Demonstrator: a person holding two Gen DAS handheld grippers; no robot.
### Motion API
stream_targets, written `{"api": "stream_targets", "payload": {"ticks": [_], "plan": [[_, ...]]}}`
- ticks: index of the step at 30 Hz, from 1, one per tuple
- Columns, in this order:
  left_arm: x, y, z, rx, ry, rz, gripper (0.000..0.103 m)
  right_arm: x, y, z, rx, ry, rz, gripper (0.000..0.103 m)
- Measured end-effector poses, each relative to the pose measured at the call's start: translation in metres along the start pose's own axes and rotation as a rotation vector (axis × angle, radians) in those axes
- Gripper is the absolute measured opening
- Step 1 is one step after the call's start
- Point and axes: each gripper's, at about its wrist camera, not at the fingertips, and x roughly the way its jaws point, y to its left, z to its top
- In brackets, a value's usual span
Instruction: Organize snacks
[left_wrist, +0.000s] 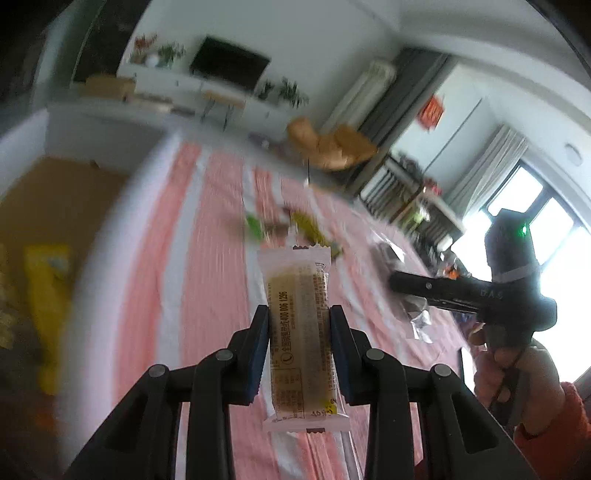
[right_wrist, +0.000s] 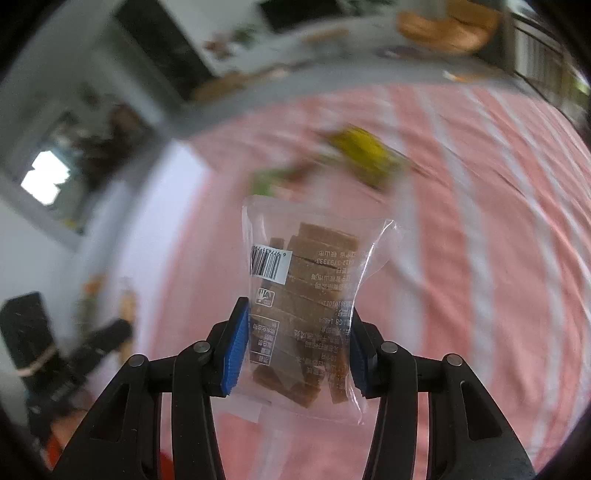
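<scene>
Two snacks are mid-carry: left gripper (left_wrist: 299, 347) clamps a bar (left_wrist: 301, 332), right gripper (right_wrist: 295, 347) clamps a bag (right_wrist: 306, 306); blurred packets (left_wrist: 295, 229) remain mid-frame on the bed (left_wrist: 207, 258) (unsorted, I judge).

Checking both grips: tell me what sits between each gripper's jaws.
Left wrist view: a long wrapped snack bar. Right wrist view: a clear bag of brown slices.

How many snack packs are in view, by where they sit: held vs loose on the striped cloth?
Held in left tool: 1, tan bar pack
Held in right tool: 1, clear bag of brown slices
Loose on cloth: about 2, blurred, green pack and yellow pack
Total: about 4
</scene>
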Motion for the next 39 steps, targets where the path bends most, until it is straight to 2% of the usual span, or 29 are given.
{"api": "stream_targets", "payload": {"ticks": [2,6,7,8,9,10,11,12,13,15,17,19,20,21,23,24,26,28,30,32,34,36,38,39], "plan": [[-0.030,0.011,0.009,0.017,-0.032,0.058,0.032,-0.006,0.047,0.008,-0.050,-0.020,0.093,0.050],[-0.086,0.060,0.018,0.043,-0.057,0.332,0.032,-0.002,0.157,0.015,-0.181,-0.012,0.271,0.050],[-0.094,0.072,0.018,0.034,-0.048,0.390,0.035,0.005,0.186,0.014,-0.214,0.001,0.314,0.051],[-0.104,0.086,0.018,0.017,-0.041,0.462,0.040,0.014,0.212,0.011,-0.239,0.015,0.350,0.051],[-0.114,0.100,0.016,-0.006,-0.040,0.526,0.060,0.022,0.229,0.010,-0.253,0.024,0.376,0.055],[-0.121,0.112,0.014,-0.030,-0.039,0.582,0.082,0.030,0.247,0.007,-0.265,0.023,0.403,0.068],[-0.129,0.123,0.012,-0.061,-0.040,0.644,0.087,0.038,0.262,0.004,-0.276,0.024,0.432,0.079],[-0.137,0.132,0.008,-0.092,-0.048,0.692,0.089,0.047,0.273,0.001,-0.284,0.032,0.449,0.086],[-0.143,0.138,0.005,-0.114,-0.052,0.709,0.089,0.055,0.279,-0.002,-0.283,0.045,0.447,0.085],[-0.155,0.145,-0.002,-0.167,-0.080,0.699,0.089,0.060,0.275,-0.007,-0.256,0.058,0.446,0.085],[-0.161,0.142,-0.005,-0.209,-0.124,0.660,0.089,0.056,0.258,-0.010,-0.249,0.027,0.433,0.085],[-0.157,0.131,-0.005,-0.221,-0.142,0.609,0.089,0.048,0.235,-0.011,-0.285,-0.026,0.353,0.085],[-0.151,0.115,-0.003,-0.202,-0.151,0.550,0.089,0.046,0.219,-0.013,-0.312,-0.051,0.298,0.085],[-0.158,0.103,-0.006,-0.179,-0.156,0.509,0.089,0.044,0.198,-0.016,-0.340,-0.075,0.229,0.085],[-0.144,0.064,-0.003,-0.102,-0.155,0.422,0.089,0.044,0.149,-0.029,-0.370,-0.110,0.072,0.085],[-0.134,0.040,-0.003,-0.054,-0.145,0.376,0.089,0.047,0.109,-0.039,-0.365,-0.114,-0.034,0.085],[-0.106,-0.007,-0.005,0.047,-0.113,0.278,0.091,0.055,0.045,-0.053,-0.321,-0.084,-0.193,0.085],[-0.067,-0.055,-0.018,0.153,-0.050,0.164,0.103,0.050,-0.008,-0.066,-0.261,-0.070,-0.294,0.085],[-0.031,-0.085,-0.034,0.213,0.032,0.081,0.103,0.034,-0.055,-0.079,-0.183,-0.100,-0.361,0.085],[0.019,-0.098,-0.053,0.261,0.131,0.076,0.103,0.017,-0.084,-0.085,-0.125,-0.136,-0.399,0.085],[0.062,-0.096,-0.066,0.273,0.192,0.135,0.103,0.012,-0.105,-0.091,-0.084,-0.154,-0.435,0.085],[0.101,-0.078,-0.075,0.264,0.237,0.213,0.102,0.014,-0.111,-0.096,-0.074,-0.154,-0.461,0.085],[0.117,-0.068,-0.079,0.261,0.244,0.252,0.101,0.018,-0.119,-0.105,-0.077,-0.137,-0.481,0.085],[0.128,-0.064,-0.080,0.265,0.240,0.269,0.101,0.016,-0.118,-0.107,-0.068,-0.153,-0.462,0.086]]}}
